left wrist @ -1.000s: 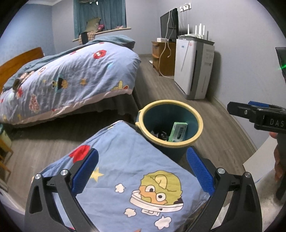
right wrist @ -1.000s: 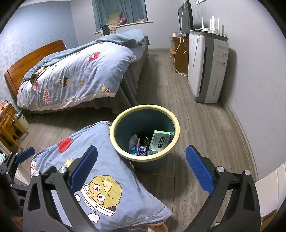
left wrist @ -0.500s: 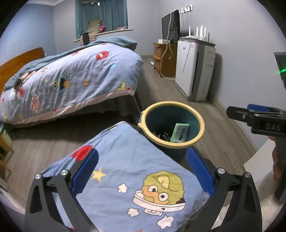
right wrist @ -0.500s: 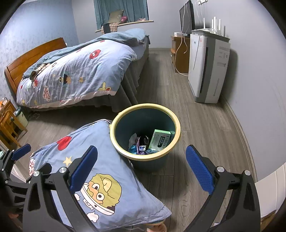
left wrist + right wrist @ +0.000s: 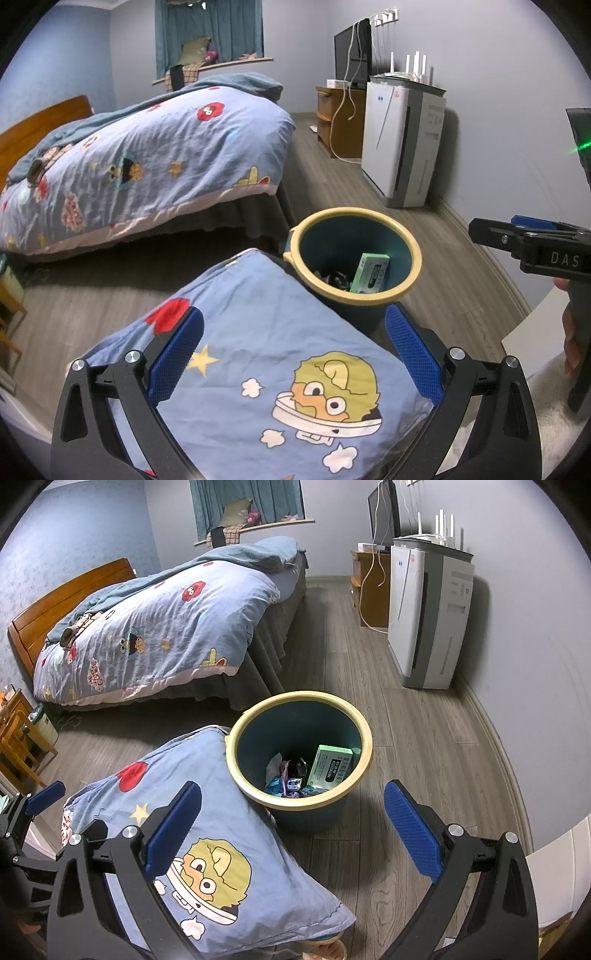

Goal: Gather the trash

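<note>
While both pairs of blue-padded jaws stand wide apart and empty, the teal plastic bin with a yellow rim (image 5: pixel 364 738) holds a green carton (image 5: pixel 328 767) among wrappers.

Showing smooth matt plastic on the bin (image 5: pixel 301 808), teal with a yellow rim. Lying beside the bin, soft wrinkled printed cloth of the pillow (image 5: pixel 207 834). Running under the bin, grey wood-grain floor (image 5: pixel 406 760). Resting inside the bin, a glossy green cardboard box (image 5: pixel 328 768).
</note>
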A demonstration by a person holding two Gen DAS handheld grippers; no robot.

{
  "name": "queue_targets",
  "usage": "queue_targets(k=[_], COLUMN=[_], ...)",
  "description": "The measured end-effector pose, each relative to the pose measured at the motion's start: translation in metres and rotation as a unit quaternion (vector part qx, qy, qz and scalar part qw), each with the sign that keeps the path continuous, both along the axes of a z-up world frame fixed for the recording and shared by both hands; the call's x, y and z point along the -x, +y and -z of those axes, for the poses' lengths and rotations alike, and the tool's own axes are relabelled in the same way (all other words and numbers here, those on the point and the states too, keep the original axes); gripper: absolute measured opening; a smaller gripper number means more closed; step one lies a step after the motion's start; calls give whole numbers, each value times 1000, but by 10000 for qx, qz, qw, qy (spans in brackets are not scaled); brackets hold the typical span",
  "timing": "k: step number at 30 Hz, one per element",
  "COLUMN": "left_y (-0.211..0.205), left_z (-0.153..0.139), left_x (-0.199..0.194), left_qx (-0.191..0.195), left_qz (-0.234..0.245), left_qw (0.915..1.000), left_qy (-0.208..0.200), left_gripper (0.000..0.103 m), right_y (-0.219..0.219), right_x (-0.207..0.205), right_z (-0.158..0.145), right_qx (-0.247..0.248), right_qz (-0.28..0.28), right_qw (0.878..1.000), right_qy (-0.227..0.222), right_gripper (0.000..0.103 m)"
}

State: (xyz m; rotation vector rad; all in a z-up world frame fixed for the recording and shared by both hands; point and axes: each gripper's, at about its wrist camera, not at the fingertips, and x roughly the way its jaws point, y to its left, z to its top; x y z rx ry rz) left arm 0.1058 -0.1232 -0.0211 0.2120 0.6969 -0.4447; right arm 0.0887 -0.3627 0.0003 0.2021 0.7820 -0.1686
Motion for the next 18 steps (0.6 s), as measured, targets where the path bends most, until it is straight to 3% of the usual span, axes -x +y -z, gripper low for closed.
queue_targets(k=[18], left_y=[0], left_z=[0], left_x=[1], left_qx=[5], left_qz=[-5], left_qw=[10000], left_qy=[7], left_gripper=[98], right_y=[-2], right_x=[0], right_z=[0], right_qx=[-5], right_qz=[15], right_qw=[10000], right_qy=[7], right_gripper=[97])
